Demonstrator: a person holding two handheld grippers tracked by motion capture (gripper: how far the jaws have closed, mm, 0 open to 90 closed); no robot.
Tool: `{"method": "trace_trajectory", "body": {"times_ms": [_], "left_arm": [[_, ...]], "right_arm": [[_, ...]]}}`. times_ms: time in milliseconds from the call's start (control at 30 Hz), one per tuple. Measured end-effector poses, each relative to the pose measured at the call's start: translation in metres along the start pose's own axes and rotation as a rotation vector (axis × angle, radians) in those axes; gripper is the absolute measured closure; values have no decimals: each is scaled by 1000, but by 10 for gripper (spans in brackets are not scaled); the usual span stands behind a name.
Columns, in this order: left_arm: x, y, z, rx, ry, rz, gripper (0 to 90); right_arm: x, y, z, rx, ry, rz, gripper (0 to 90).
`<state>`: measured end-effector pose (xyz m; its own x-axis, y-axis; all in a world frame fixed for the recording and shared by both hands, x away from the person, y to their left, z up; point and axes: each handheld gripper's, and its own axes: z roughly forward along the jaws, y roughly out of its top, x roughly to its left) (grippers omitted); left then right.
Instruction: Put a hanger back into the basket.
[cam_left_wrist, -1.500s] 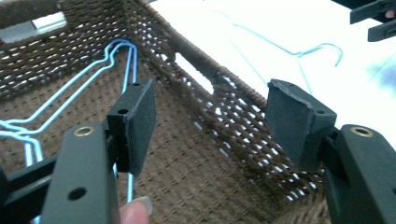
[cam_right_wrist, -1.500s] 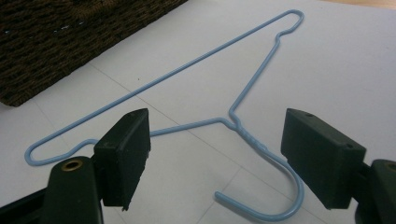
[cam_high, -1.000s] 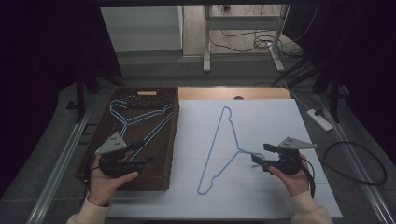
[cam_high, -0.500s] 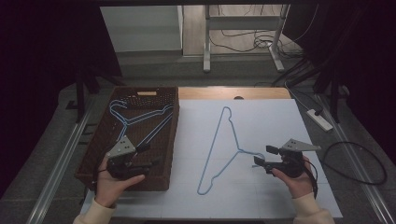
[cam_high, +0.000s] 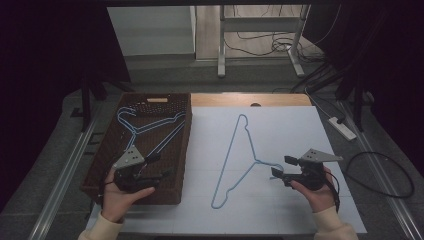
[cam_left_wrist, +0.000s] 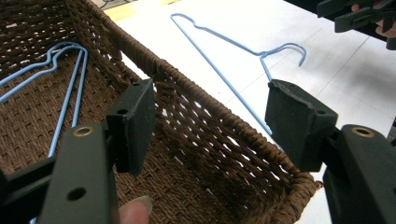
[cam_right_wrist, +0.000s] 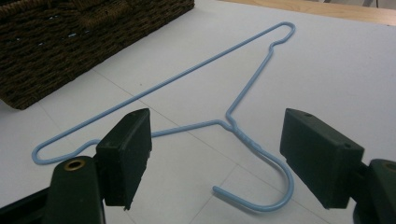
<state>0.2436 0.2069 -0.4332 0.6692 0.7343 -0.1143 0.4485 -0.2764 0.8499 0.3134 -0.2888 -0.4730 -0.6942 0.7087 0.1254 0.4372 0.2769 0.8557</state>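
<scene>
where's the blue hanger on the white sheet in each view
High view: hanger lies mid-sheet, hook toward the right gripper.
Left gripper view: upper middle, beyond the basket rim.
Right gripper view: centre, hook between the open jaws.
Shared landmark: the brown basket.

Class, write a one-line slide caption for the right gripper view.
Open right gripper poised over a blue wire hanger's hook, wicker basket behind.

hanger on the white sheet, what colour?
Light blue hanger; the right gripper view shows it best.
</scene>
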Motion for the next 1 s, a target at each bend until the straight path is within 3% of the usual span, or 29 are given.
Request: {"method": "trace_trajectory", "body": {"times_ms": [467,800,1000], "left_arm": [[-4,0,4,16,-13,6,340],[-9,-2,7,27,-22,7,341],[-11,-1,8,30,-24,13,341]], "right_arm": [[-2,2,2,23,-21,-9,257],[-7,2,0,39,-44,13,259],[-10,4,3,78,-77,5,263]]}}
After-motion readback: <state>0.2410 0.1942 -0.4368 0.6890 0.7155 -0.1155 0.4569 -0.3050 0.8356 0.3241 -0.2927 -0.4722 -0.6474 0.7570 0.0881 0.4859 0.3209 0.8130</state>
